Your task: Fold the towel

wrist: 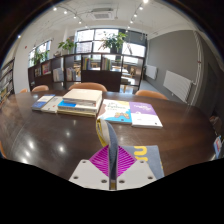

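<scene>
Gripper view: gripper (pixel 115 165) pinches thin grey towel (pixel 113 140) above glossy table (pixel 40 135).

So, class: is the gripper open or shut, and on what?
Shut. The gripper has its fingers closed on a thin upright fold of grey towel, pink pads showing either side. Books lie beyond on the dark table.

The claw (pixel 117 160) showed only its finger tips; its lower part was cut off. The books (pixel 78 102) on the bench (pixel 40 135) carried cover print too small to read. The towel (pixel 117 140) between the fingers was mostly hidden.
</scene>
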### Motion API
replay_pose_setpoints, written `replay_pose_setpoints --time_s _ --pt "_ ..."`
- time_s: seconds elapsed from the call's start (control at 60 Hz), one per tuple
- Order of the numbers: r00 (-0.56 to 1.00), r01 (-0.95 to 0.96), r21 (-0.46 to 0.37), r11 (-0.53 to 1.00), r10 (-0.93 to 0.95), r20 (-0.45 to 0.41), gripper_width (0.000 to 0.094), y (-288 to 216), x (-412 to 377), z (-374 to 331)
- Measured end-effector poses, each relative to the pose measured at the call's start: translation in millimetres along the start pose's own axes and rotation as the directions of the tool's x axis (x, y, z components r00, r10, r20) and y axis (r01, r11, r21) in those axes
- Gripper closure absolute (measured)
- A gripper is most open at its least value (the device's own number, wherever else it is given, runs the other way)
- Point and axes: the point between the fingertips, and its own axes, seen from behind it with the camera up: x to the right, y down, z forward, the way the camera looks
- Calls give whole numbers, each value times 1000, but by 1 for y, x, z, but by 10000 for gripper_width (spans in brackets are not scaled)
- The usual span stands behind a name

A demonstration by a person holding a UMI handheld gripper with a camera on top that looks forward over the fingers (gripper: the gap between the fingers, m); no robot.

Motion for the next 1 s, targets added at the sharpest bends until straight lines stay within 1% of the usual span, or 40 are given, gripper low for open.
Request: replay_pose_setpoints --time_s 0.067,0.15,0.183,0.217,0.267,0.3,0.317,0.35,0.367,0.383,0.417,0.533,0.633,0.8,0.85,1.0 --pt "1000 -12 13 1000 12 -15 876 -3 43 -2" --pt "999 -31 -33 999 30 -22 872 19 88 4" --pt "999 -33 -42 999 32 -20 854 24 101 9" --pt "999 -39 -49 998 38 -20 817 32 113 15" --pt "999 -48 -87 995 46 -27 720 52 131 25" --pt "998 -43 -112 993 39 -40 597 62 142 30" --pt "998 -39 -126 991 34 -46 506 68 147 32" --pt "998 -34 -149 988 26 -56 394 78 153 33" --pt "998 -32 -153 988 24 -58 358 80 156 33" --pt "998 -30 -154 988 21 -61 326 81 158 32" --pt "998 -33 -146 989 24 -63 292 77 161 29" --pt "996 -56 -72 996 50 -78 185 44 164 1" --pt "995 -55 -16 998 53 -84 150 9 158 -37" --pt "995 -81 87 993 85 -52 146 -34 127 -107" --pt "994 -90 115 989 95 -46 149 -40 118 -124" --pt "992 -119 146 982 123 -18 149 -32 84 -167"
